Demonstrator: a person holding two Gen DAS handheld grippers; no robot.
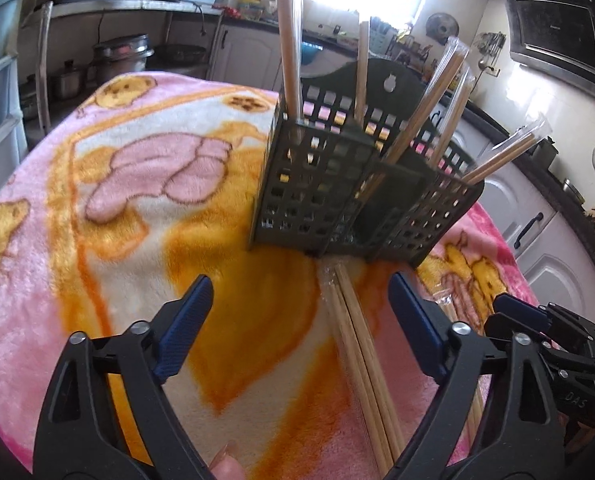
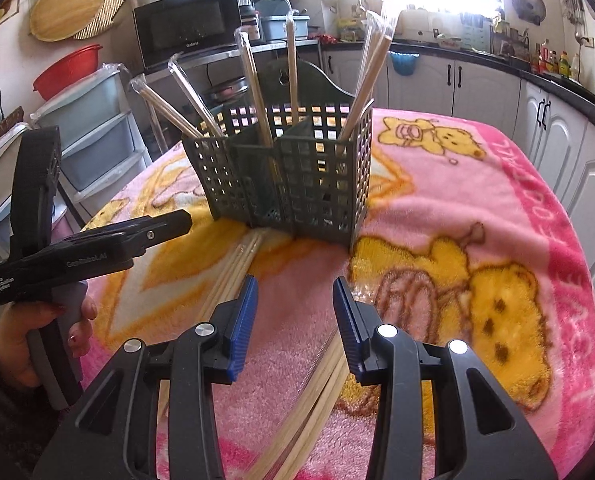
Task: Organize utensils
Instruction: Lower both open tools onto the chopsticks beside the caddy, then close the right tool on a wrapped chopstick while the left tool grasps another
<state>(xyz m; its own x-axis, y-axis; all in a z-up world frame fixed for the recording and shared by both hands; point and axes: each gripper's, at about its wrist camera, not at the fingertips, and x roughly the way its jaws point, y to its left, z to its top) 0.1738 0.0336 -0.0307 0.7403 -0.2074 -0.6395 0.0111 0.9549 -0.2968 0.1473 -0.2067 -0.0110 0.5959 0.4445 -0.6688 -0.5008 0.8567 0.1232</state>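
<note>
Both jaws released, empty | chopsticks (image 2: 233, 280) cut off below | holder (image 2: 297, 184) floor unseen

blanket: pink cartoon-bear (image 2: 477, 208) | microwave: black, shelf (image 2: 187, 30) | basin: red (image 2: 67, 67)

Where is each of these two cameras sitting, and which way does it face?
Left wrist: on the left gripper, facing the utensil basket; own open fingers show.
Right wrist: on the right gripper, facing it from the other side; a hand shows.
Shared: basket, loose chopsticks, pink blanket, each other's gripper.
</note>
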